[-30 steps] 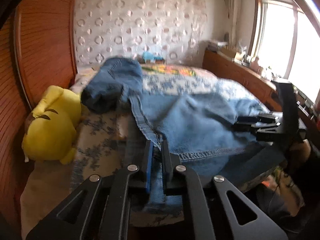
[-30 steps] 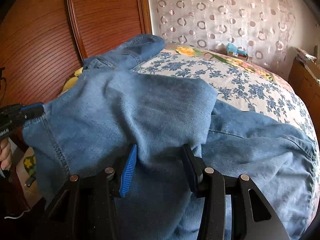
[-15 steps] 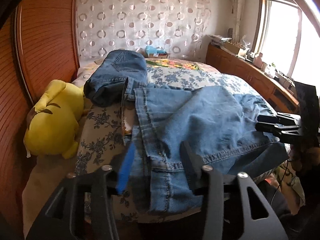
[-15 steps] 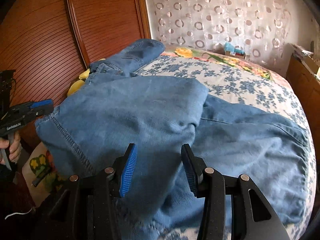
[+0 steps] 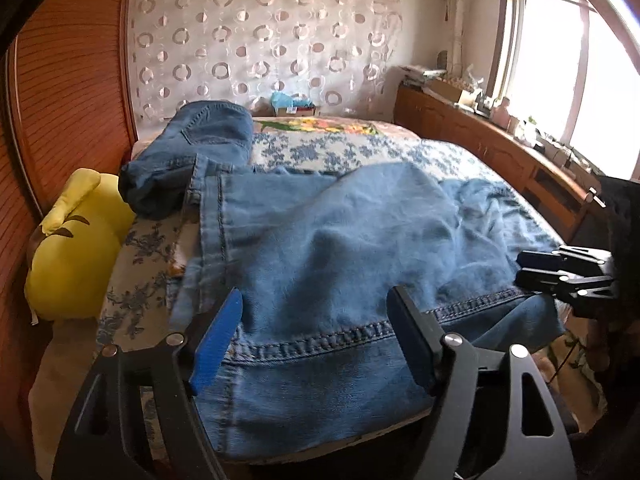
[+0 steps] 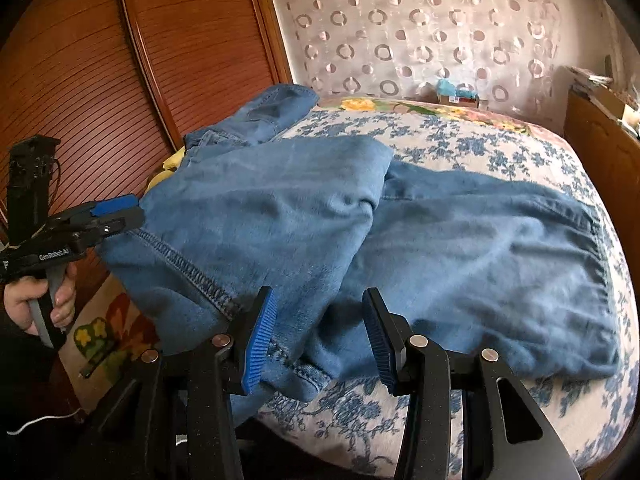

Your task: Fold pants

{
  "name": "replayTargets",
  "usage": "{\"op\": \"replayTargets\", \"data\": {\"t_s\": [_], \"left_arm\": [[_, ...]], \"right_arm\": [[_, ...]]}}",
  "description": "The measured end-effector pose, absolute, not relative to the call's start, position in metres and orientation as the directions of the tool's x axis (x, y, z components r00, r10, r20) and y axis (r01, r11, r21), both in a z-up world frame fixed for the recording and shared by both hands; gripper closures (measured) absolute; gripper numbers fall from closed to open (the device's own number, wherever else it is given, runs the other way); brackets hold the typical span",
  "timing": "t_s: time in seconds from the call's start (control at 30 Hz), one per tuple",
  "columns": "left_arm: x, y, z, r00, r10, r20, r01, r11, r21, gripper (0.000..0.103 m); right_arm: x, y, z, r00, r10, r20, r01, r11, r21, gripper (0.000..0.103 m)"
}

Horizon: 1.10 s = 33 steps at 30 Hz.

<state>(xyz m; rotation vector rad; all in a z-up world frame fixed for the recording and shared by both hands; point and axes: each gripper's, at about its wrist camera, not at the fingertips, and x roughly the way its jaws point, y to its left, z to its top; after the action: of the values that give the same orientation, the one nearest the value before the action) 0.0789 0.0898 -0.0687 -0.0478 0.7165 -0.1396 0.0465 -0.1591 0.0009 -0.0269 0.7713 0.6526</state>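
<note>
A pair of blue jeans (image 5: 340, 248) lies folded over on the bed, its hem at the near edge; it also shows in the right wrist view (image 6: 320, 220). My left gripper (image 5: 316, 332) is open and empty, its jaws wide apart just above the hem. My right gripper (image 6: 318, 332) is open and empty over the near corner of the jeans. Each gripper shows in the other's view, the right one (image 5: 560, 276) beside the hem's right end and the left one (image 6: 100, 220) at its left end.
A second, darker pair of jeans (image 5: 192, 152) lies bunched at the bed's far left. A yellow plush toy (image 5: 72, 248) sits between the bed (image 6: 500, 148) and the wooden wardrobe (image 6: 180, 60). A wooden cabinet (image 5: 500, 152) runs along the right under the window.
My left gripper has opened and let go of the jeans' hem, then drawn back a little. The jeans have settled flat on the bed. My right gripper has stayed open and pulled back.
</note>
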Motion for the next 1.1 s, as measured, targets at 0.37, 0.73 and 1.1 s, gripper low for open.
{"op": "replayTargets", "data": {"t_s": [0.37,0.73,1.1], "left_arm": [[0.083,0.089,-0.082,0.739,-0.125,-0.662,0.108,0.992,-0.067,0.027],[0.083,0.093,-0.074,0.747,-0.139,-0.650,0.106,0.990,-0.089,0.027],[0.120,0.118,-0.040,0.767,-0.143,-0.625,0.089,0.989,-0.116,0.048]], "right_arm": [[0.035,-0.164,-0.004,0.487,0.574,-0.658,-0.606,0.765,0.218,0.100],[0.037,-0.176,0.004,0.559,0.548,-0.622,-0.547,0.808,0.221,0.098],[0.097,-0.159,-0.007,0.664,0.444,-0.601,-0.499,0.862,0.087,0.052]]}}
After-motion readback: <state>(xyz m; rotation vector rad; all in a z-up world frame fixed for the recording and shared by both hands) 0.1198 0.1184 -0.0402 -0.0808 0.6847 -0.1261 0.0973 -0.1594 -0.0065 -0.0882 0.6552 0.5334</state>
